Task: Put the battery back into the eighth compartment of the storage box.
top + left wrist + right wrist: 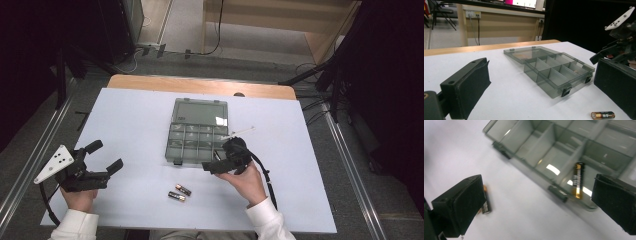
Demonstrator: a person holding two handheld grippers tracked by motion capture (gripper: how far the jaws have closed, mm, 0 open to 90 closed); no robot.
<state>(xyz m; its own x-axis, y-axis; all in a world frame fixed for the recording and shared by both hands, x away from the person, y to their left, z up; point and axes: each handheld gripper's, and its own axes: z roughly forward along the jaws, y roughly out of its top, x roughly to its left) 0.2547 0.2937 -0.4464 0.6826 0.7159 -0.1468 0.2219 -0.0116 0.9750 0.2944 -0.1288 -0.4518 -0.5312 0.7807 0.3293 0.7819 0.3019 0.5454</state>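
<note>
Right tongs (pixel 218 161): jaws spread wide, nothing between them, poised over the front right corner of the compartment box (pixel 196 131). Left tongs (pixel 104 156): also wide open and empty, parked well to the left of the box, above the bare counter (pixel 135 120).

Box: smoky clear plastic, lid laid back flat behind it, latches facing the person. One battery (pixel 577 180) lies inside a front compartment, seen in the right gripper view between the open jaws, gold end toward the front wall of the box.

Two loose batteries (pixel 180 193) lie on the counter just in front of the box, toward its middle, side by side and near each other, long axes running roughly along the box's front wall. One of them (pixel 603 115) shows in the left gripper view at the lower right.

Judgement: sorting batteries into the box looks to be the job; one is in, two remain. The right hand (pixel 246 183) is the nearer; the pair lies just to its left and toward the person. The jaws would need to straddle a battery across its short width.
</note>
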